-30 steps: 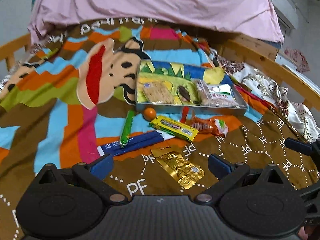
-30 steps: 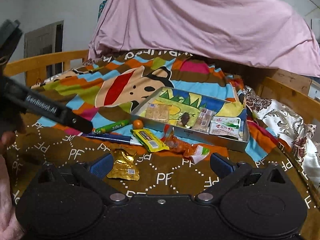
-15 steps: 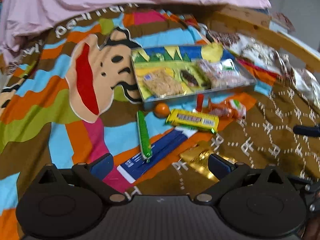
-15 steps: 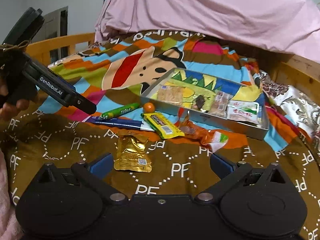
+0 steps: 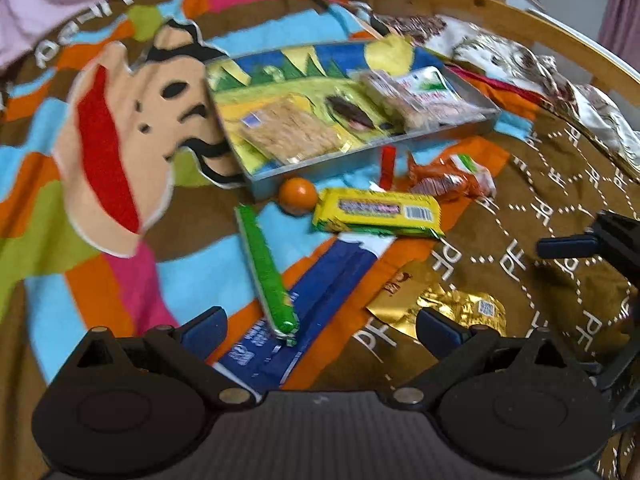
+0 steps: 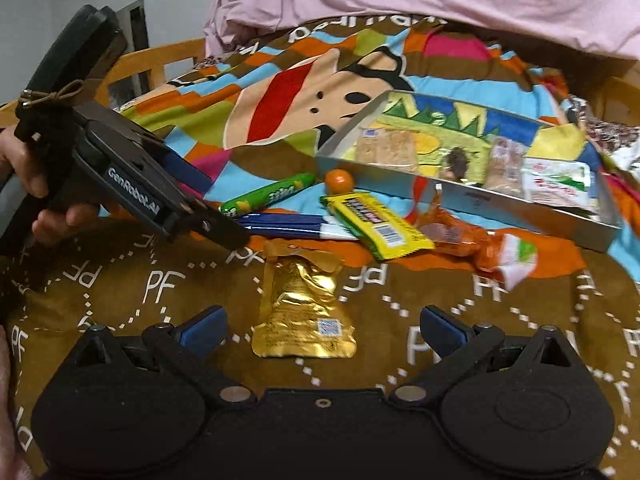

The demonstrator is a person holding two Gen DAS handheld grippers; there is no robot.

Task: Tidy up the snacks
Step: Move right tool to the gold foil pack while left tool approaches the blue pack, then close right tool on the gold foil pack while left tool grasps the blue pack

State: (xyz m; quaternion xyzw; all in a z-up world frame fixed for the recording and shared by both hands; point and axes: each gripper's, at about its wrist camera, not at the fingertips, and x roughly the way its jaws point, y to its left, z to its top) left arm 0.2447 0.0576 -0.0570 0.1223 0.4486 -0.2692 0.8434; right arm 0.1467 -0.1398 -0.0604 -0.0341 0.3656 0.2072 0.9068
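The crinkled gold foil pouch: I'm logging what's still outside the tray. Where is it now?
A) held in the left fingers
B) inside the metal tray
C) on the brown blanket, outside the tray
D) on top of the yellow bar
C: the crinkled gold foil pouch lies flat on the brown blanket, nearer the camera than the metal tray, with no fingers touching it.

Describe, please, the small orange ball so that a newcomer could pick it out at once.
Find the shallow metal tray of snacks on the cartoon-print blanket. The small orange ball lies just outside its near wall, between the green tube-shaped packet and the yellow rectangular wrapper. It alone is round among flat packets.
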